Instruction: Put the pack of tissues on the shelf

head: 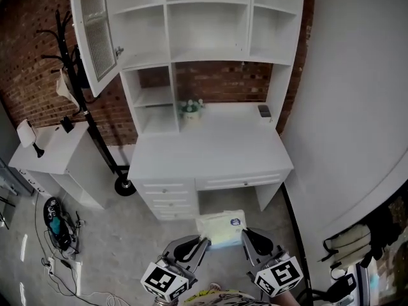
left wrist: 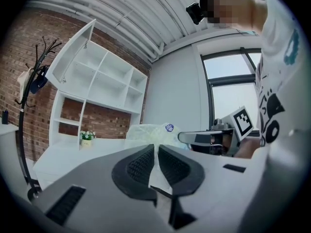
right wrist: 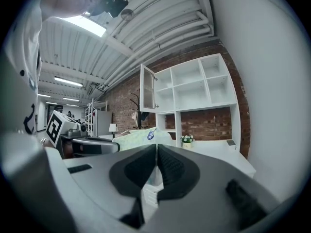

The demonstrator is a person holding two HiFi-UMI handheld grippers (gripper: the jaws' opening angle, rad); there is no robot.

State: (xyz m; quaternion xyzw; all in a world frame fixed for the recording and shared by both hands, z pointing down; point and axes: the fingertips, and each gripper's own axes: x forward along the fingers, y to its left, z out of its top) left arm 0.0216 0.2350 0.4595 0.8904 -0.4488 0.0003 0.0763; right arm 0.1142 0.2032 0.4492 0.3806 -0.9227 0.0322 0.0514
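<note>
The pack of tissues (head: 222, 228), pale yellow-green with a blue round label, hangs low in the head view, in front of the white desk (head: 210, 148). My left gripper (head: 201, 240) is shut on the pack's left edge, and my right gripper (head: 244, 234) is shut on its right edge. In the left gripper view a thin strip of wrapper is pinched in the left gripper (left wrist: 156, 147), with the pack (left wrist: 150, 132) beyond. In the right gripper view the right gripper (right wrist: 156, 147) clamps the pack (right wrist: 138, 140) the same way. The white shelf unit (head: 207, 24) stands on the desk with its compartments empty.
A small flower pot (head: 191, 109) and a dark little object (head: 264, 111) sit at the back of the desk. The unit's left door (head: 95, 30) hangs open. A black coat rack (head: 70, 62) and a low white cabinet (head: 57, 152) stand at left. A white wall (head: 357, 107) is close on the right.
</note>
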